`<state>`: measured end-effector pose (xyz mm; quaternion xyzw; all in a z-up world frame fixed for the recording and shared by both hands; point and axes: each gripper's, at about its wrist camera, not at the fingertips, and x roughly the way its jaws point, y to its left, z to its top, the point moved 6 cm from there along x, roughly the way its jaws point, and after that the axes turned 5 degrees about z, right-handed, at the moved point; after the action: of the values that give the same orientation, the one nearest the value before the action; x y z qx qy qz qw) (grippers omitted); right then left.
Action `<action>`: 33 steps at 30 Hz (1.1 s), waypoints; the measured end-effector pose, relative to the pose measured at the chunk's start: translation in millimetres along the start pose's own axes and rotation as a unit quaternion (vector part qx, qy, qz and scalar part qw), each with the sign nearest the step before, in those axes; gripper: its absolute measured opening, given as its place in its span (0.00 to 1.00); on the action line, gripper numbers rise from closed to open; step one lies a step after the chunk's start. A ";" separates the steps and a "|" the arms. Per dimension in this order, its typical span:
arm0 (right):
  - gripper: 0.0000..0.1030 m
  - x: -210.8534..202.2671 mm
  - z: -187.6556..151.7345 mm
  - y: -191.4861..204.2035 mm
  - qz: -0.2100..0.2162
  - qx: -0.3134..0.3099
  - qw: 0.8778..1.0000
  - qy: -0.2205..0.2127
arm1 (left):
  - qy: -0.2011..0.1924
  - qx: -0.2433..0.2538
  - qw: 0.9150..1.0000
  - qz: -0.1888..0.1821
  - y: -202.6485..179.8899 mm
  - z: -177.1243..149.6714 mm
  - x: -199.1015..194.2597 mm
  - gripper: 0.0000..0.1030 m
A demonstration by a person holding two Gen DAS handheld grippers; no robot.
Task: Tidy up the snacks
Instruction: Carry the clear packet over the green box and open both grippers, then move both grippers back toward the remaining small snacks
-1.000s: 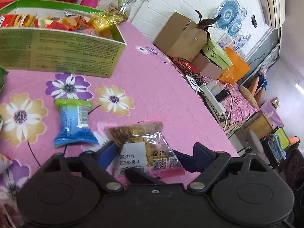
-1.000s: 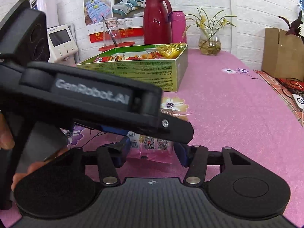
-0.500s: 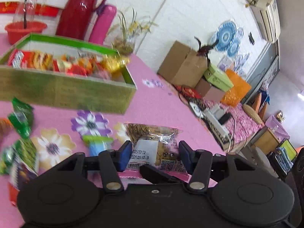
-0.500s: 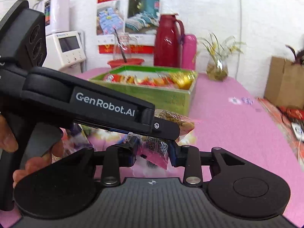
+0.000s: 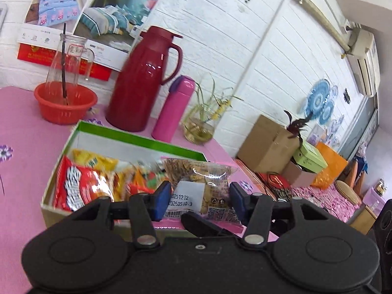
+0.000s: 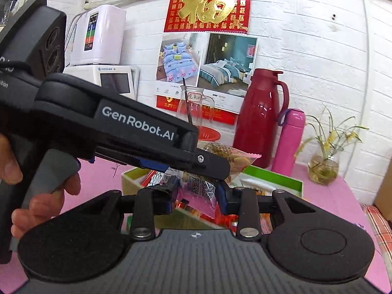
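Note:
Both grippers hold the same clear, pink-edged snack packet (image 5: 199, 191) with a white date label, above the near edge of an open green box (image 5: 137, 137) full of snack packets. My left gripper (image 5: 199, 202) is shut on the packet's sides. In the right wrist view the packet (image 6: 196, 192) sits between my right gripper's blue pads (image 6: 196, 196), shut on it. The left gripper's black body (image 6: 117, 127) crosses the right view just above it. The box also shows in the right wrist view (image 6: 274, 180).
Behind the box stand a red thermos jug (image 5: 144, 80), a pink bottle (image 5: 175, 109), a red basket (image 5: 65, 104) with a glass bottle, and a glass vase (image 5: 199, 128) of plants. Cardboard boxes (image 5: 269, 144) sit beyond the pink tablecloth's right edge.
The packet was lifted off the table by both grippers and carried up and forward to above the green box. Both cameras tilted up toward the wall.

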<state>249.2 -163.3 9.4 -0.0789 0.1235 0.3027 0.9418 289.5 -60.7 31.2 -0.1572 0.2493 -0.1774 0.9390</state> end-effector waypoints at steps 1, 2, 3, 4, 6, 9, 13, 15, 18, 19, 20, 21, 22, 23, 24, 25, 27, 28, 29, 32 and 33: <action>0.56 7.2 3.2 0.0 0.000 -0.005 1.000 -0.004 | -0.004 0.000 1.000 0.001 4.9 5.1 4.5 0.40; 0.56 13.5 4.7 -3.3 0.001 -0.008 1.000 -0.007 | -0.006 0.001 1.000 0.002 8.9 9.4 9.3 0.40; 0.56 19.5 6.3 -5.8 0.001 -0.011 1.000 -0.010 | -0.008 0.001 1.000 0.004 12.8 12.9 13.8 0.40; 0.56 25.6 7.7 -8.6 0.003 -0.010 1.000 -0.012 | -0.012 0.004 1.000 0.005 16.0 16.3 17.8 0.40; 0.56 38.1 9.3 -15.2 0.006 -0.007 1.000 -0.016 | -0.017 0.011 1.000 0.012 21.5 20.7 26.4 0.40; 0.57 65.6 2.3 -28.7 -0.006 -0.018 1.000 0.011 | -0.005 0.012 1.000 0.028 33.5 20.5 44.2 0.69; 0.75 86.0 -14.8 -40.3 -0.039 -0.020 0.997 0.067 | -0.003 0.020 0.998 0.057 44.9 10.4 51.9 0.95; 0.89 82.1 -19.9 -40.3 -0.025 -0.007 0.997 0.067 | 0.004 0.025 0.998 0.061 47.7 5.9 53.6 0.96; 0.96 73.7 -21.3 -36.7 -0.024 -0.007 0.997 0.068 | 0.013 0.015 0.998 0.067 50.8 2.8 52.6 0.96; 0.96 69.7 -20.2 -34.7 -0.025 -0.010 0.997 0.066 | 0.013 0.013 0.998 0.067 50.5 2.7 50.6 0.96; 0.97 65.4 -18.4 -33.2 -0.025 -0.011 0.998 0.062 | 0.012 0.013 0.998 0.068 49.5 2.7 47.9 0.96; 0.99 62.1 -16.7 -32.8 -0.024 -0.010 0.998 0.057 | 0.010 0.015 0.997 0.070 47.7 2.9 44.6 0.96; 1.00 57.6 -15.1 -30.8 -0.023 -0.009 0.998 0.052 | 0.008 0.017 0.997 0.071 45.7 3.1 40.9 0.96; 1.00 52.2 -13.9 -28.4 -0.022 -0.009 0.999 0.048 | 0.006 0.019 0.997 0.073 43.8 3.2 37.2 0.96; 1.00 47.2 -14.6 -26.3 -0.022 -0.008 0.999 0.044 | 0.004 0.020 0.997 0.075 41.8 3.0 33.3 0.96; 1.00 46.5 -13.6 -26.1 -0.021 -0.009 0.999 0.042 | 0.003 0.020 0.997 0.077 39.4 2.7 29.1 0.96; 1.00 36.5 -12.8 -20.0 -0.017 -0.011 0.999 0.037 | 0.001 0.020 0.997 0.079 35.6 1.6 21.5 0.96; 1.00 37.9 -12.3 -22.2 -0.016 -0.012 0.999 0.036 | 0.001 0.021 0.997 0.079 33.0 0.0 17.3 0.96; 1.00 33.8 -12.8 -19.6 -0.016 -0.014 0.999 0.034 | 0.000 0.022 0.996 0.081 30.8 -1.1 13.7 0.96; 1.00 22.0 -14.0 -12.1 -0.012 -0.019 0.999 0.029 | -0.001 0.028 0.996 0.087 23.7 -5.9 3.1 0.96; 1.00 18.1 -13.9 -10.2 -0.010 -0.019 0.999 0.028 | 0.000 0.029 0.996 0.088 21.3 -7.9 -0.1 0.96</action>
<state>266.9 -164.6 -8.2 -0.1067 0.1428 0.2928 0.9394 290.7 -43.4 16.6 -0.1072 0.2567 -0.1015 0.9551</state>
